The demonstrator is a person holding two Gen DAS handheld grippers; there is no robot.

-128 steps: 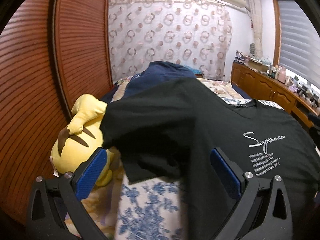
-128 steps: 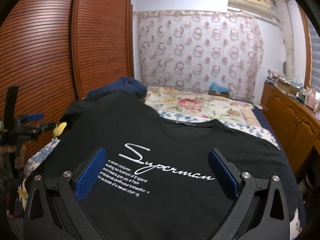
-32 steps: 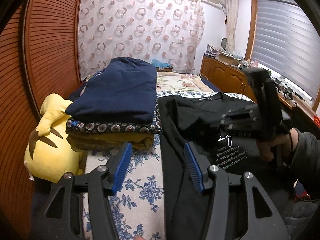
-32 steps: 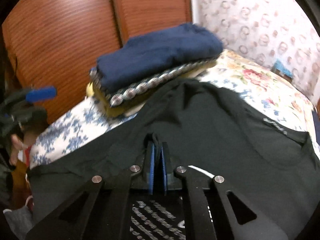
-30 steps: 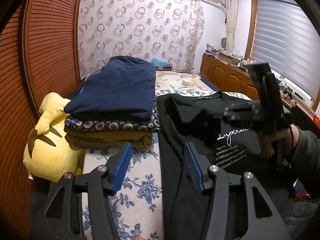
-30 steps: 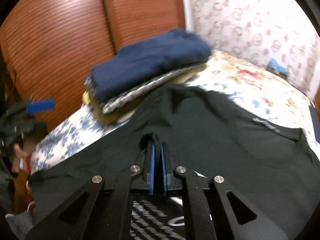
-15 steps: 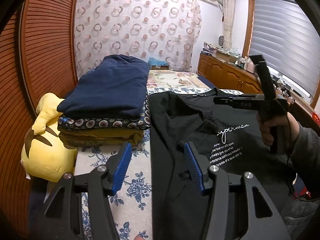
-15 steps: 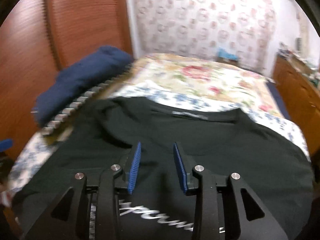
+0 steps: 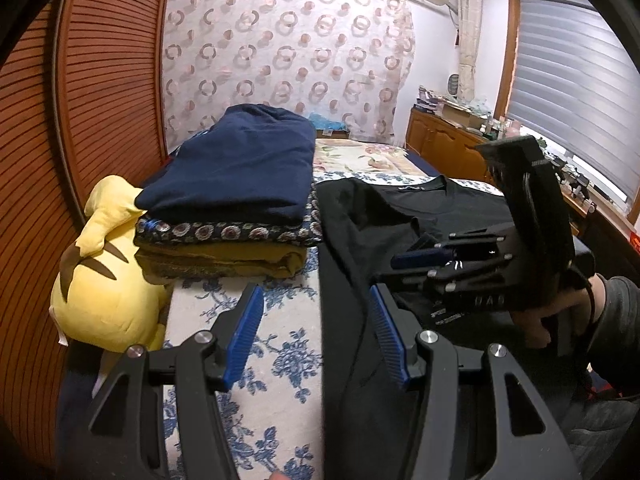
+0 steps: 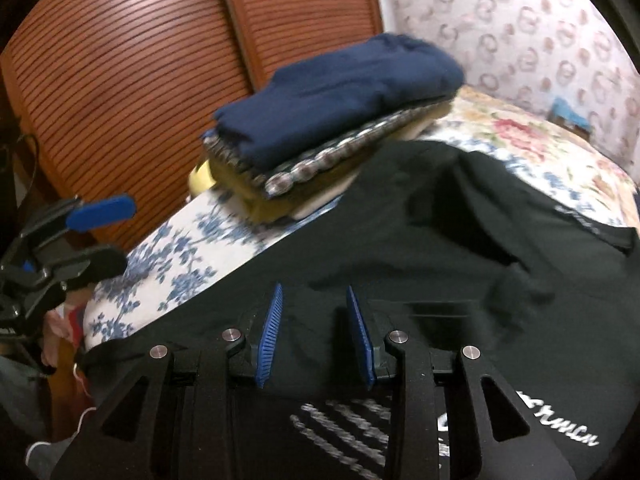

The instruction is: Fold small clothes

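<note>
A black T-shirt (image 9: 360,232) with white print lies face up on the bed, its left sleeve folded inward over the chest; it also fills the right wrist view (image 10: 440,240). My left gripper (image 9: 316,300) is open and empty, low over the shirt's left edge. My right gripper (image 10: 314,292) is open and empty, just above the shirt's left side near the print. The right gripper also shows in the left wrist view (image 9: 420,258), held over the shirt's middle. The left gripper shows at the left of the right wrist view (image 10: 96,232).
A stack of folded clothes (image 9: 236,184), navy on top, sits on the bed left of the shirt, also in the right wrist view (image 10: 332,92). A yellow plush toy (image 9: 100,280) lies by the slatted wardrobe doors (image 9: 92,100). A wooden dresser (image 9: 448,144) stands at the right.
My right gripper let go of the shirt's sleeve fold, opened, swung right and then back toward the shirt's left side. My left gripper stayed open with little movement.
</note>
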